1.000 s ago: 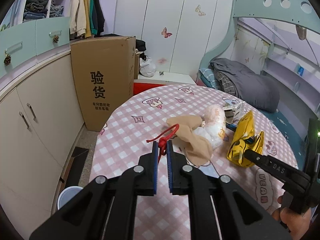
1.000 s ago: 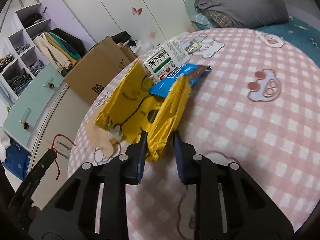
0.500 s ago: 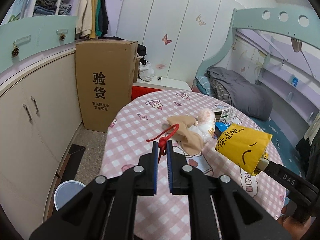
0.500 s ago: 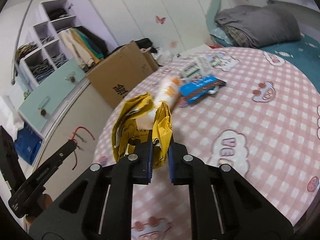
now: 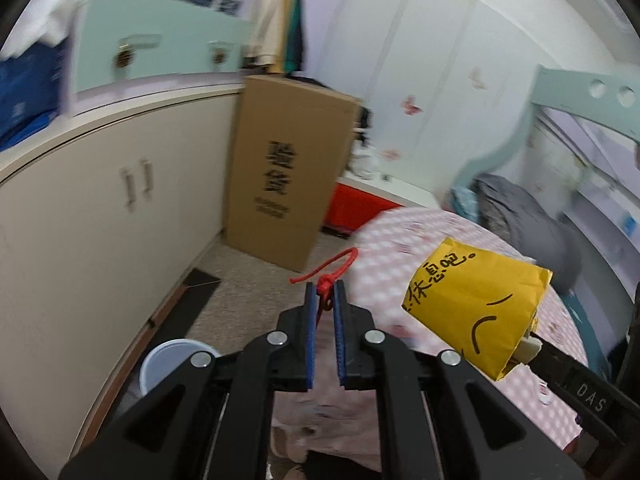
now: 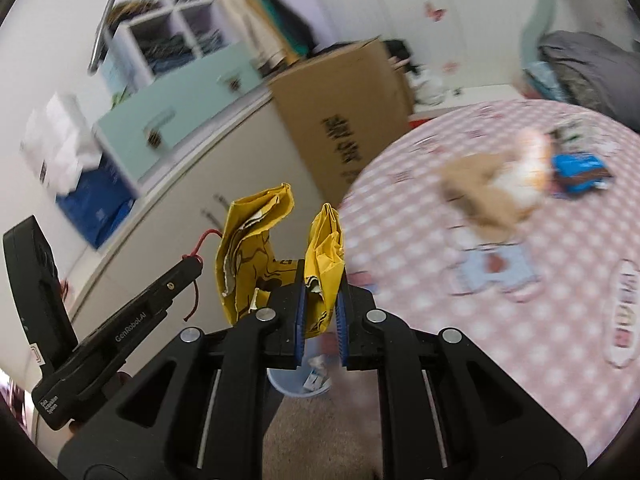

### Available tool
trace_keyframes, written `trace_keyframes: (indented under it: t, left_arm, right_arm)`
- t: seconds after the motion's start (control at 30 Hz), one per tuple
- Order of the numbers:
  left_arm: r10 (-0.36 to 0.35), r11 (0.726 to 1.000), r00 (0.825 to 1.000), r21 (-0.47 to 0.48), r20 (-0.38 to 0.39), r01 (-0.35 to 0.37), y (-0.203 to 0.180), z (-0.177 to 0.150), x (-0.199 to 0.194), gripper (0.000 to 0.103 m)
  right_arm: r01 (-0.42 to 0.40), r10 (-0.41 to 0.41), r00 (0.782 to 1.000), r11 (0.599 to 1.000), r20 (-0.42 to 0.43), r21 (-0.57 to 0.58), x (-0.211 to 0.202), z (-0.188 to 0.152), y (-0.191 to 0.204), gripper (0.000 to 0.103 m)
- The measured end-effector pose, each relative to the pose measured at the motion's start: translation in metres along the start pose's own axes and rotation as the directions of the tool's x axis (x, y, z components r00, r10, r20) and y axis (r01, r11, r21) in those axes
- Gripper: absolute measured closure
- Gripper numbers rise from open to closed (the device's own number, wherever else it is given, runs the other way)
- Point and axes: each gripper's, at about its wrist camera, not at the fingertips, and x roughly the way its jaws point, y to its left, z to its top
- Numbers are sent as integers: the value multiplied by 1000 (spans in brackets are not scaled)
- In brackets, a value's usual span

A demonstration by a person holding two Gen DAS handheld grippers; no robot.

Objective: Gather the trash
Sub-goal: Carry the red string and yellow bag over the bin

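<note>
Holding the yellow paper bag (image 6: 320,256) clamped between its blue pads, my right gripper (image 6: 320,312) has carried it off the pink checked table (image 6: 500,320); half a second ago it was still above the cloth. Now it hangs at lower centre of the right view, over the white bin (image 6: 296,388) on the floor, so I judge the drop comes next. My left gripper (image 5: 325,300) stays pinched on the red string (image 5: 326,276), at centre of its view. The bag shows handwritten "休息吧". The cardboard box (image 5: 284,184) reads "验货". The gripper bodies carry "DAS" and "GenRobot.AI".
</note>
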Motion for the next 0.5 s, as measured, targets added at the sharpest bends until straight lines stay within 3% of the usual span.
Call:
trace_keyframes:
  t: [0.2,0.4,0.5]
  left_arm:
    - [112,990,993,-88,-30,-114,70,0,7,95]
    - [205,963,976,-160,-81,-215,137,1,20,95]
    - [244,948,965,-188,-94,-258,164,2,24,95]
  right_arm:
    - [-63,56,993,996,-104,-69,62,-13,47,91]
    - [-132,102,973,982,-206,-137,127,-30,97,90]
    - [-163,122,963,974,-239,-157,157,-39,118,80]
